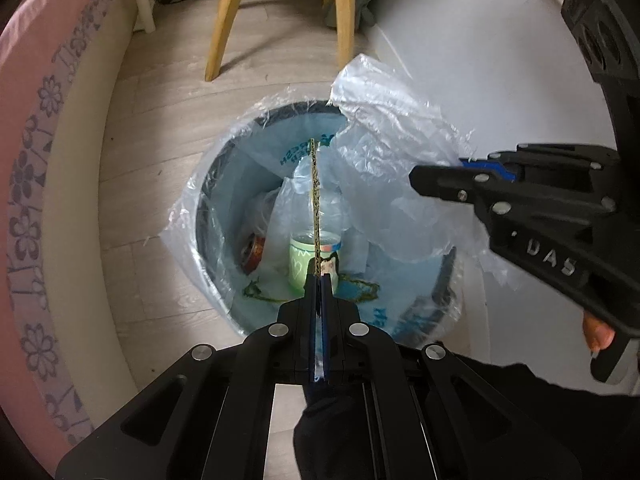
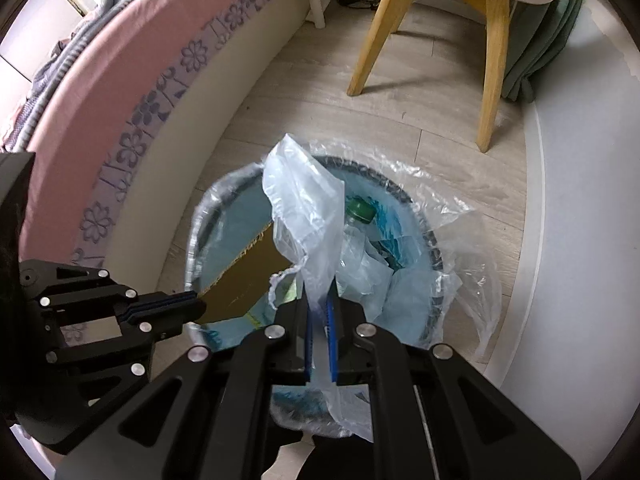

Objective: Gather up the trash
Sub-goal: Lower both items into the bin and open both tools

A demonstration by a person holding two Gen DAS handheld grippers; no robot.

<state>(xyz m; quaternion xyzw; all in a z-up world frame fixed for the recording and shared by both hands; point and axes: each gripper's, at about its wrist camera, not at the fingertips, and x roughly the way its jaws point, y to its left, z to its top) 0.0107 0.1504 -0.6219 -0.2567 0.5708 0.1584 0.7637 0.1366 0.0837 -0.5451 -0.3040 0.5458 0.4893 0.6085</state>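
Note:
A round trash bin lined with a clear plastic bag stands on the floor; it also shows in the right wrist view. My left gripper is shut on a flat cardboard piece, held edge-on over the bin; the cardboard's brown face shows in the right wrist view. My right gripper is shut on a crumpled clear plastic bag, held over the bin; the bag shows in the left wrist view. Inside the bin lie a green cup, a can and a green-capped bottle.
A wooden chair stands on the floor behind the bin, also in the right wrist view. A bed with a pink floral sheet runs along the left. A white wall is on the right. Green fabric hangs by the chair.

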